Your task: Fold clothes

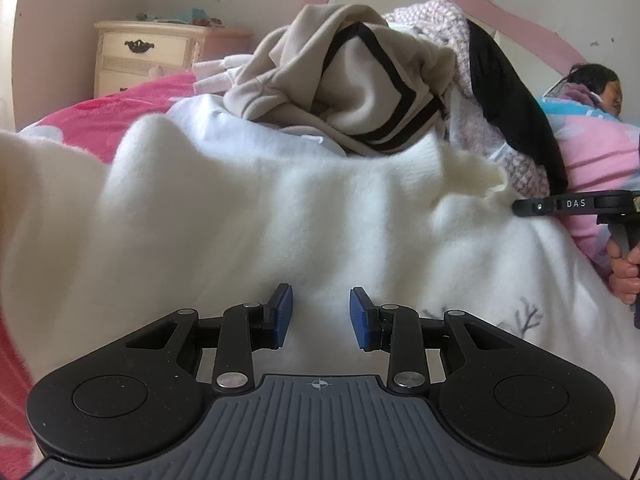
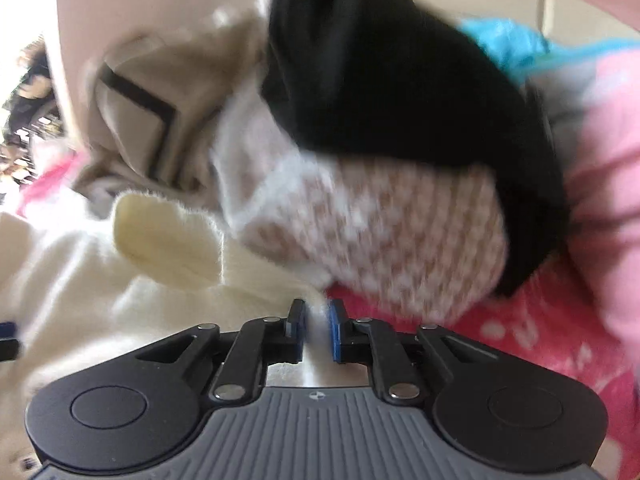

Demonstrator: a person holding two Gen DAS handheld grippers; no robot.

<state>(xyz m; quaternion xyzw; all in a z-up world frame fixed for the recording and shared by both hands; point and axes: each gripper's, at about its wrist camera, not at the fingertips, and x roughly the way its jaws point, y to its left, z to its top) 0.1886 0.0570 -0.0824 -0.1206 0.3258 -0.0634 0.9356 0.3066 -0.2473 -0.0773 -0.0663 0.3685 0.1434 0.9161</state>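
A fluffy white garment (image 1: 280, 208) lies spread over the bed. My left gripper (image 1: 322, 314) hovers low over its near part, the blue pads (image 1: 285, 312) apart with bare faces, nothing pinched between them. In the left wrist view my right gripper (image 1: 520, 206) reaches in from the right to the garment's far right corner, a hand (image 1: 624, 272) on its handle. In the right wrist view the right gripper (image 2: 318, 320) is shut on a thin edge of the white garment (image 2: 120, 280), which runs off to the left.
Behind the garment is a heap of clothes: a beige piece with black stripes (image 1: 344, 84), a pink-white knit (image 2: 380, 236) and a black piece (image 1: 508, 100). A person (image 1: 596, 84) lies at the right under a pink cover. A cream nightstand (image 1: 144, 56) stands back left.
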